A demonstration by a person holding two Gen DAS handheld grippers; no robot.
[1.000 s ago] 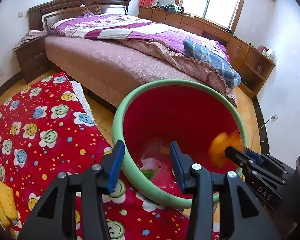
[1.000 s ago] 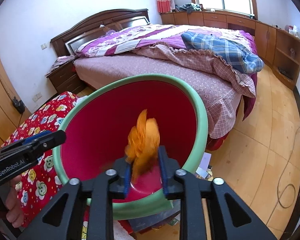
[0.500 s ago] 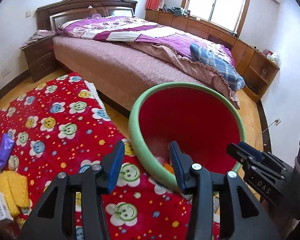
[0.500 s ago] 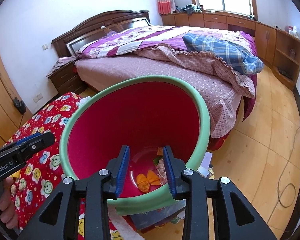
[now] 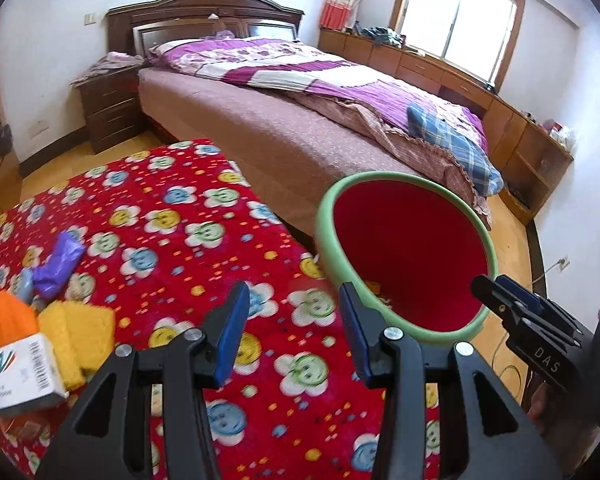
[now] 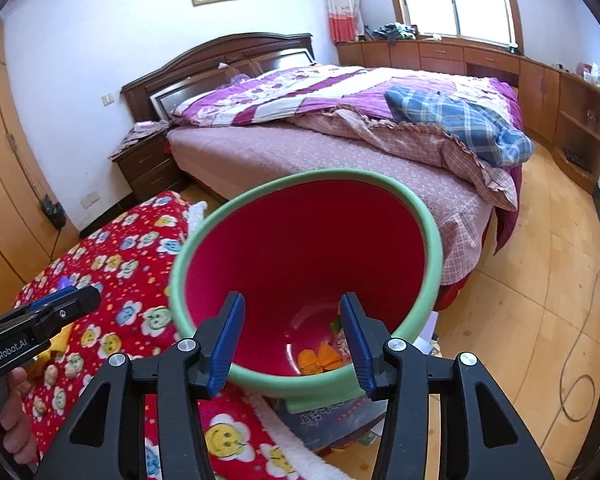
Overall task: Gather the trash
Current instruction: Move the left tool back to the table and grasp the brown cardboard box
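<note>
Right wrist view: the right gripper (image 6: 292,330), its jaws just opened and empty, is held over the bin (image 6: 432,240), where the orange wrapper (image 6: 318,360) lies. The left gripper (image 5: 292,328), open and empty, is best lowered squarely over the purple wrapper (image 5: 58,264) on the red blanket (image 5: 172,240).

The bin (image 6: 431,240) has a pale green rim and a deep red inside; at its bottom lies an orange scrap (image 6: 320,360). The blanket (image 5: 172,240) is bright red, strewn with white flowers whose smiling centres are yellow, blue and green, among small yellow and orange dots. At its left edge sit a purple wrapper (image 5: 58,266), a yellow fuzzy cloth (image 5: 80,332), an orange piece (image 5: 6,322) and a white box (image 5: 18,376) with a green and red mark. Both claws are black with blue pads (image 5: 230,332). The bed (image 6: 300,156) wears a dusty-pink spread, a purple and white quilt, and a blue plaid cloth (image 6: 460,120).
</note>
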